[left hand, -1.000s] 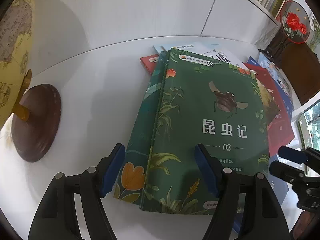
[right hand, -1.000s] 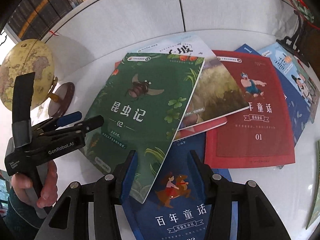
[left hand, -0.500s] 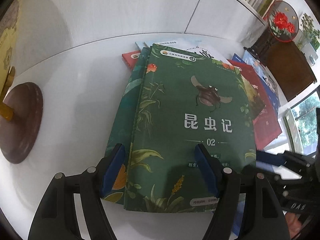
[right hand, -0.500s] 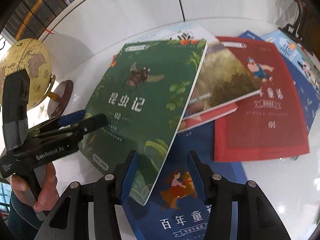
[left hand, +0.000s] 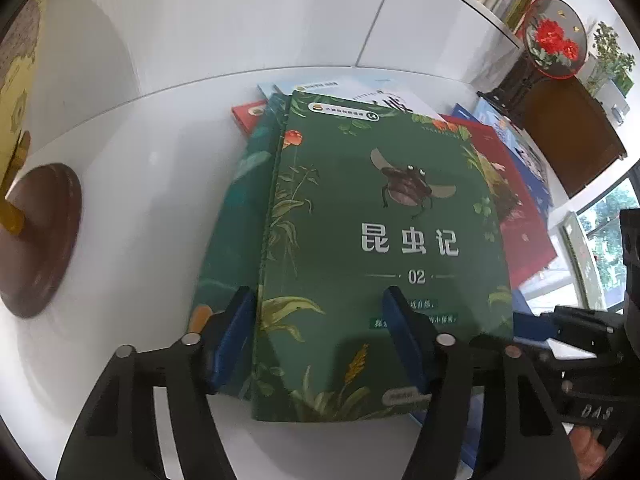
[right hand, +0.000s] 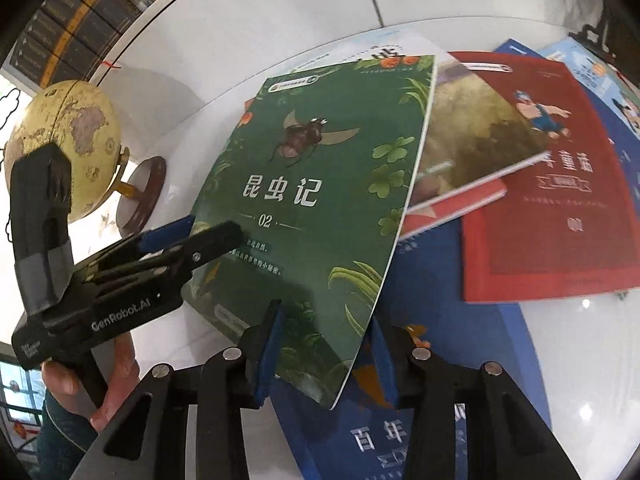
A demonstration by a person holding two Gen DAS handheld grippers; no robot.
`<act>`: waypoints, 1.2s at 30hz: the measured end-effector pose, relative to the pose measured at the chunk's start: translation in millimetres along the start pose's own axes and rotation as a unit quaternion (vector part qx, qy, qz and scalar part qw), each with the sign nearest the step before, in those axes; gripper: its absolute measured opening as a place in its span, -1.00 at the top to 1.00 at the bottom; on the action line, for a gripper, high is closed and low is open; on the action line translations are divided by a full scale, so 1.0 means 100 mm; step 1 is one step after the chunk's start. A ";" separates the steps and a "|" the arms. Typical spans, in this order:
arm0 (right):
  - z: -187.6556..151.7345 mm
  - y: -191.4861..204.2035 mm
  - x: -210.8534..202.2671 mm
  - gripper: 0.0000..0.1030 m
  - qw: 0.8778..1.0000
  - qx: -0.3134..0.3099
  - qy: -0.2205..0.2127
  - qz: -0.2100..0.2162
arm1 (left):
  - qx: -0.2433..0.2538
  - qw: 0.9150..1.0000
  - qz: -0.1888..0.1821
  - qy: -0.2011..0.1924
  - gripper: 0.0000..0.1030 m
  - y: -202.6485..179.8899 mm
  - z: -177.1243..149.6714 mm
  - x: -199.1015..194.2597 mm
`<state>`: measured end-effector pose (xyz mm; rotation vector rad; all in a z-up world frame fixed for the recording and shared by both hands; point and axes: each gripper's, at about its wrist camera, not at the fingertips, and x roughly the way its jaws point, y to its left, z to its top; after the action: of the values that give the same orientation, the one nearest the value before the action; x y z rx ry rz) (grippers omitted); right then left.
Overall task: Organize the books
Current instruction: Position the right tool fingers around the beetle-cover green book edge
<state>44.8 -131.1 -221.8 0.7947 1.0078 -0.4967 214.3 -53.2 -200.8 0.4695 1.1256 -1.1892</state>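
Sprawling across the white table (left hand: 132, 184), the books overlap loosely, and the green insect book (left hand: 384, 248) lies on top, its near corner lifted clear of the blue book (right hand: 440, 280) beneath. It looks a thin, light, bendy paperback with a slick cover, so I judge the edge near the spine the firmest hold. My left gripper (left hand: 320, 336) and right gripper (right hand: 326, 356) have just been narrowing, jaws parted around its near edge, pads not yet pressing.

The book (right hand: 320, 200) between my black, blue-padded grippers is dark green, patterned with leaves, clover and a brown beetle. Right of it lies a red book (right hand: 560, 208); below it, a navy one (right hand: 452, 360). Left of it stands a yellowed globe (right hand: 68, 140).
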 end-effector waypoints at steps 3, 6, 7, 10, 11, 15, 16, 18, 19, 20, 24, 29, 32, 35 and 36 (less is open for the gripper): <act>-0.04 0.05 -0.06 0.23 0.999 -0.036 0.006 -0.035 | 0.001 1.000 -0.009 0.006 -0.12 -0.05 -0.05 -0.01; -0.06 0.11 -0.12 0.22 0.997 -0.059 0.006 -0.059 | 0.004 1.000 -0.006 0.002 -0.10 -0.11 -0.08 -0.02; -0.07 0.13 -0.16 0.22 0.995 -0.071 0.000 -0.071 | 0.001 1.000 -0.012 0.003 -0.09 -0.11 -0.08 -0.03; -0.06 0.15 -0.27 0.22 0.992 -0.090 -0.022 -0.084 | -0.008 0.999 -0.036 0.005 -0.09 -0.09 -0.08 -0.04; -0.05 0.13 -0.28 0.23 0.993 -0.087 -0.020 -0.077 | -0.005 0.999 -0.035 0.006 -0.09 -0.10 -0.08 -0.03; -0.03 0.07 -0.32 0.23 0.994 -0.084 -0.019 -0.066 | 0.010 1.000 -0.019 0.007 -0.09 -0.16 -0.09 -0.01; -0.04 0.08 -0.33 0.23 0.993 -0.090 -0.021 -0.074 | 0.009 1.000 -0.019 0.007 -0.09 -0.16 -0.09 -0.01; -0.07 0.13 -0.38 0.22 0.990 -0.110 -0.033 -0.082 | 0.005 1.000 -0.023 0.007 -0.09 -0.14 -0.09 -0.02; -0.08 0.17 -0.40 0.22 0.988 -0.123 -0.039 -0.087 | 0.004 1.000 -0.024 0.008 -0.09 -0.14 -0.08 -0.02; -0.08 0.21 -0.42 0.22 0.986 -0.137 -0.043 -0.085 | 0.004 1.000 -0.024 0.008 -0.09 -0.14 -0.08 -0.02; -0.08 0.31 -0.41 0.23 0.983 -0.166 -0.041 -0.074 | 0.004 1.000 -0.023 0.007 -0.09 -0.16 -0.07 -0.04; -0.02 0.11 -0.25 0.22 0.985 -0.133 -0.025 -0.105 | -0.001 1.000 -0.029 0.000 -0.09 -0.13 -0.07 -0.08; 0.06 -0.10 -0.16 0.22 0.992 -0.093 -0.010 -0.087 | 0.016 1.000 -0.021 -0.011 -0.09 -0.22 -0.04 -0.13; 0.10 -0.20 -0.11 0.19 0.995 -0.068 -0.002 -0.068 | 0.034 0.999 -0.017 -0.007 -0.09 -0.30 -0.03 -0.07; 0.11 -0.22 -0.11 0.19 0.996 -0.064 -0.002 -0.063 | 0.037 0.999 -0.010 -0.005 -0.09 -0.32 -0.03 -0.04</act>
<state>31.1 -153.4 -216.4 0.6184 1.0792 -0.5365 184.5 -60.1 -190.9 0.5093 1.0824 -1.2520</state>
